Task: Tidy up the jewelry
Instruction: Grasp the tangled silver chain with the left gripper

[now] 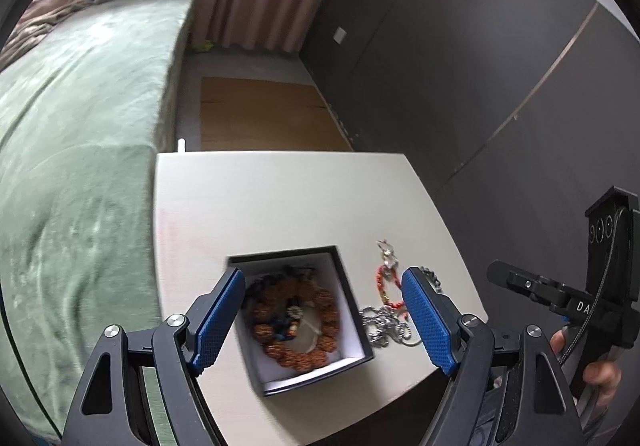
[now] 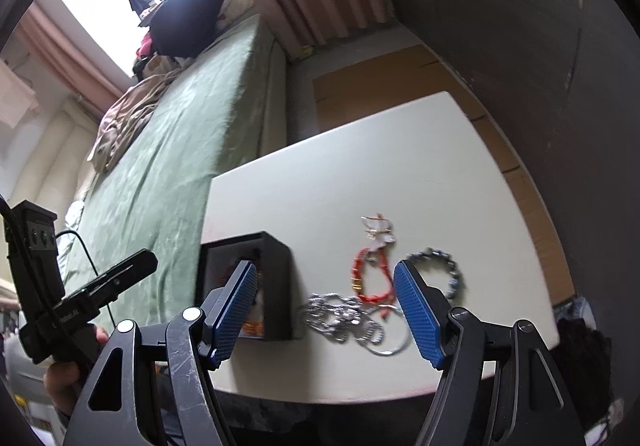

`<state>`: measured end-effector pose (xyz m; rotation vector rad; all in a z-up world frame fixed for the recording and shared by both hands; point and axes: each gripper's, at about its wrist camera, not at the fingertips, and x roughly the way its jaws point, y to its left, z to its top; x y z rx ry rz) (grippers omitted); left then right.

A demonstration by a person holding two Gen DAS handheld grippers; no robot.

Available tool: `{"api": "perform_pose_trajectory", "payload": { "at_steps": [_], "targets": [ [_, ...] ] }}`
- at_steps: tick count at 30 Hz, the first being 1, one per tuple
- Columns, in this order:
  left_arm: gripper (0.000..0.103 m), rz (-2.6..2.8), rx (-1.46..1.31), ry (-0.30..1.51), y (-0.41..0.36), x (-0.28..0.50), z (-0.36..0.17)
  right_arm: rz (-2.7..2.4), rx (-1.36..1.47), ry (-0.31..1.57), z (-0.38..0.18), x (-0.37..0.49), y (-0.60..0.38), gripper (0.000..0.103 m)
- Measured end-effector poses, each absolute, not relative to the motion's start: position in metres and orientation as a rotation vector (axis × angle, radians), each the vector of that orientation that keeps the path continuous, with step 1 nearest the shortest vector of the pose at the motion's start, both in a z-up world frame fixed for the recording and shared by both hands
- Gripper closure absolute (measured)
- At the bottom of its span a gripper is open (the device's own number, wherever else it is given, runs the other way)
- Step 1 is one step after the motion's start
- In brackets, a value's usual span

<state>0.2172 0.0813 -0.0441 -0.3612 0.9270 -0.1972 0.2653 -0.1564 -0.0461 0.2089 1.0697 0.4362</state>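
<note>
A black box with a white lining stands on the white table. It holds a brown bead bracelet and darker beads. My left gripper is open and empty above the box. Right of the box lie a silver chain, a red cord bracelet with a pale charm, and a dark bead bracelet. My right gripper is open and empty above the chain and the red bracelet. The box also shows in the right wrist view.
A bed with a green cover runs along the table's left side. Dark cabinet doors stand to the right. Cardboard lies on the floor beyond the table. The other gripper's handle is at the right edge.
</note>
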Motion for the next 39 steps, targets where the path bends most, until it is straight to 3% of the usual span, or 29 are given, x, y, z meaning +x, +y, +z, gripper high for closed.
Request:
{"api": "perform_pose_trajectory", "payload": {
  "at_steps": [11, 15, 20, 39],
  "targets": [
    [0.023, -0.292, -0.214, 0.994, 0.01, 0.226, -0.056, 0.376, 0.252, 1.101, -0.056, 0.268, -0.213, 0.032],
    [0.037, -0.315, -0.175, 1.03, -0.011, 0.229, -0.065, 0.36, 0.272, 1.102, -0.058, 0.266, -0.232, 0.032],
    [0.048, -0.341, -0.125, 1.1, -0.036, 0.234, -0.08, 0.355, 0.285, 1.099, -0.06, 0.264, -0.25, 0.032],
    [0.062, -0.298, 0.19, 1.37, -0.09, 0.272, -0.135, 0.384, 0.358, 1.138, -0.074, 0.27, -0.277, 0.032]
  ]
}}
